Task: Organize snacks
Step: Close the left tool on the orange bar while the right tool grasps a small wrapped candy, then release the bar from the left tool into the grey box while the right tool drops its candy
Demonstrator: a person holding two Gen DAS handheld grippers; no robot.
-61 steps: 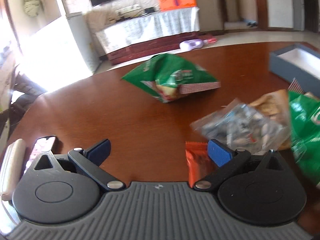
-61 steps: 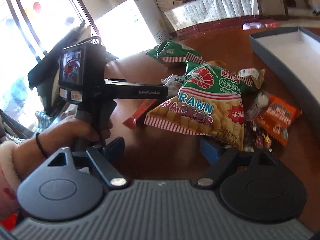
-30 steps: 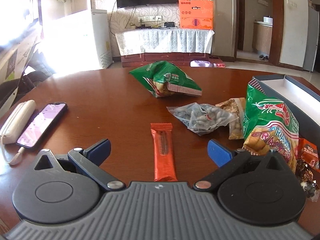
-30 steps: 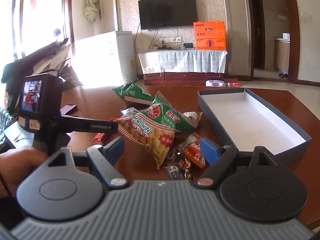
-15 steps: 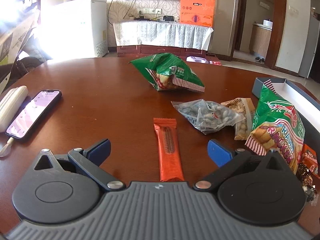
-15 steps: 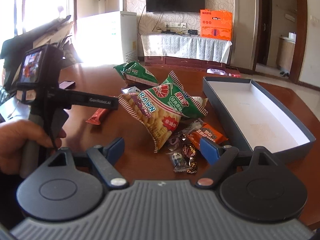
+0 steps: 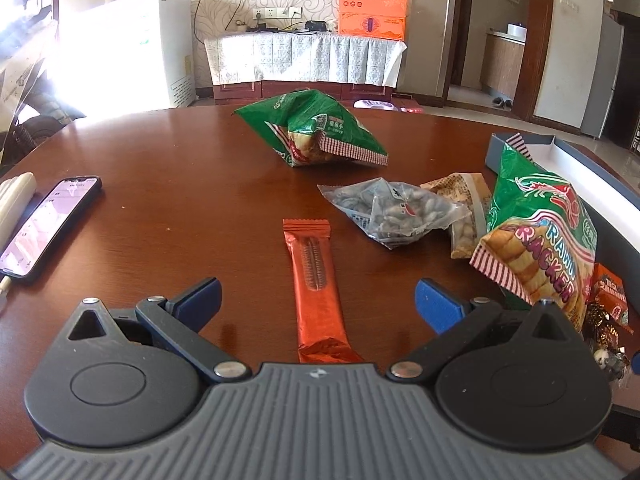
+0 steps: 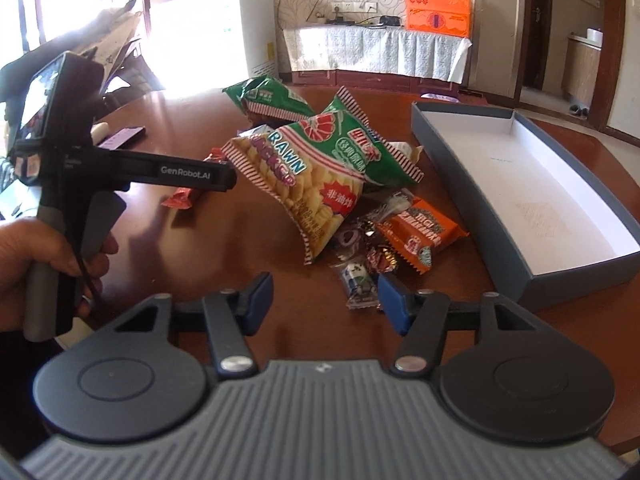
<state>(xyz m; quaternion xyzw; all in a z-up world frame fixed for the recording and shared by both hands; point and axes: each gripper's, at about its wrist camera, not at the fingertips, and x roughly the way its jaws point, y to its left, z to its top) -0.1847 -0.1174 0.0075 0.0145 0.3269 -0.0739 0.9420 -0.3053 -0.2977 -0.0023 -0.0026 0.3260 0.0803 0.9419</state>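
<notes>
Snacks lie on a round brown table. My left gripper is open and empty, with an orange bar lying between its fingers. Beyond are a clear bag of nuts, a green chip bag and a prawn cracker bag. My right gripper is open and empty, just short of small wrapped candies and an orange snack pack. The prawn cracker bag lies beyond them. An open grey box stands empty at the right.
A phone and a white case lie at the table's left edge. The left gripper's handle, held by a hand, fills the left of the right wrist view. A cabinet and TV stand behind the table.
Both grippers have swung up to level views and eased closer to the snacks. The right gripper now hovers lower over the small candies. Both stay open and empty.
</notes>
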